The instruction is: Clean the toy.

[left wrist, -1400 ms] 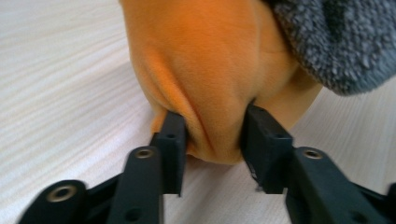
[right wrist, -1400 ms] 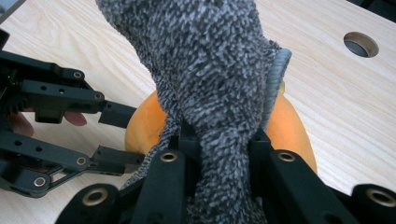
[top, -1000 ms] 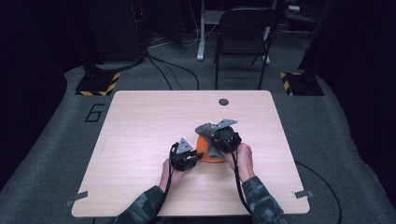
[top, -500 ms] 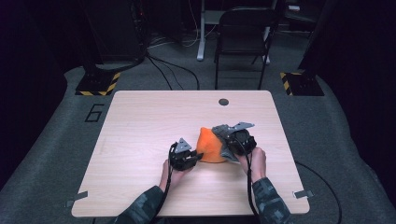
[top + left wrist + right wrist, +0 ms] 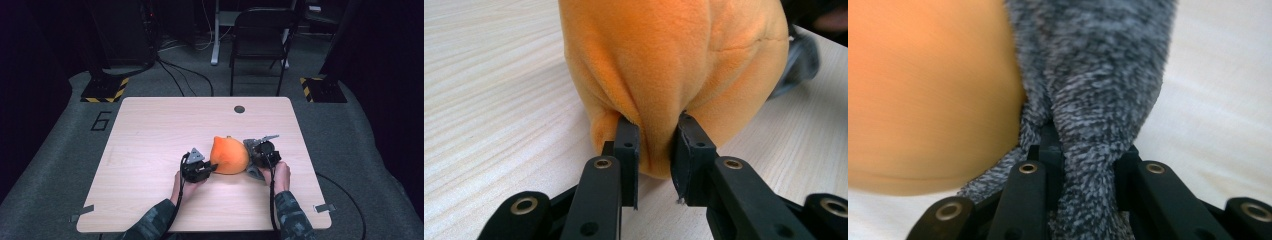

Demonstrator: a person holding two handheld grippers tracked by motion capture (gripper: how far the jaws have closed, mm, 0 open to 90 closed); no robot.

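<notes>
Jaws of the left gripper [image 5: 651,150] are clamped on a fold of the orange plush [image 5: 674,65]; jaws of the right gripper [image 5: 1088,150] pinch a twisted strip of grey fleece [image 5: 1098,75] that hangs off the same toy. The plush is rounded and soft, short-napped orange, the fleece mottled and fuzzy. It sits on the desk [image 5: 150,130] between the two grippers [image 5: 197,167] [image 5: 262,152], nearer the front edge and right of centre. The desk is pale wood grain with rounded corners and a dark round hole [image 5: 239,109] near the far edge. Bare wood lies wide to the left and behind. Grey carpet surrounds it; a black chair [image 5: 260,35] stands beyond.
</notes>
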